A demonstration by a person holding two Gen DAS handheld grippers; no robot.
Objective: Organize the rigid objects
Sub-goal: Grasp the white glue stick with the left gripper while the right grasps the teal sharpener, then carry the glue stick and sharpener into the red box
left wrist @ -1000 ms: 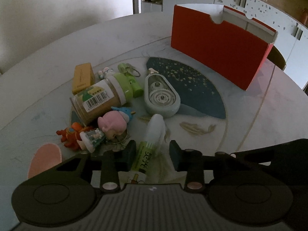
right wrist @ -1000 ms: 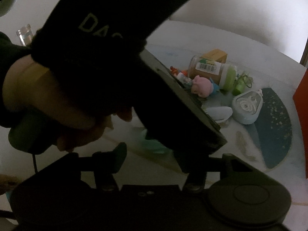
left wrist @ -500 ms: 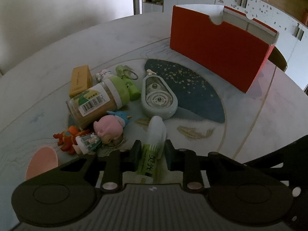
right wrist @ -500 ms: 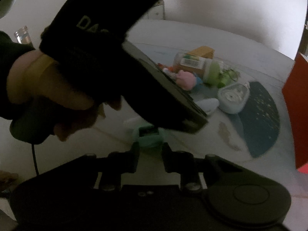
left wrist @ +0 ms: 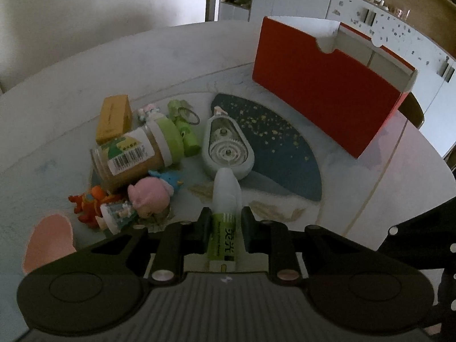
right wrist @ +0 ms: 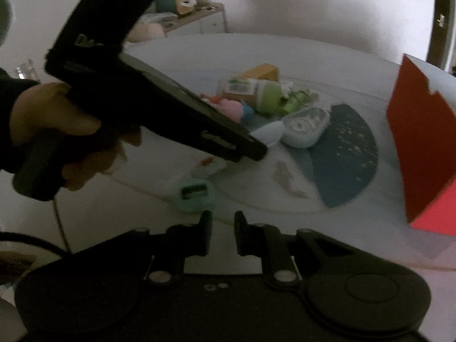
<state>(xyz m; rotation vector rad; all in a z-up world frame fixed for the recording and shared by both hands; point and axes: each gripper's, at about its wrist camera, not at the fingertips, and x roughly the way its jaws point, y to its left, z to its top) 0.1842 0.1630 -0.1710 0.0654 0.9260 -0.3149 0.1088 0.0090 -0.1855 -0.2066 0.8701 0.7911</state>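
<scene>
My left gripper [left wrist: 223,219] is closing, its pads pressing on a glue tube [left wrist: 226,188] with a white cap and a green label, which lies on the round table [left wrist: 71,85]. The tube's cap [right wrist: 269,134] also shows in the right wrist view, past the black body of the left tool. My right gripper [right wrist: 223,219] is closing with only a narrow gap and nothing between its fingers. A small teal object [right wrist: 195,195] lies on the table just ahead of its tips. A red open box [left wrist: 327,97] stands at the far right.
Left of the tube lie a pink doll [left wrist: 149,199], a toppled jar with a green lid [left wrist: 134,154], an orange box [left wrist: 114,118], a green keychain toy [left wrist: 185,134] and a red figure [left wrist: 91,202]. A correction tape dispenser [left wrist: 226,148] lies ahead. A person's hand [right wrist: 57,119] holds the left tool.
The left jaws closed onto the glue tube. The right jaws closed and the right view swung, so the teal object now lies ahead of the tips instead of between them.
</scene>
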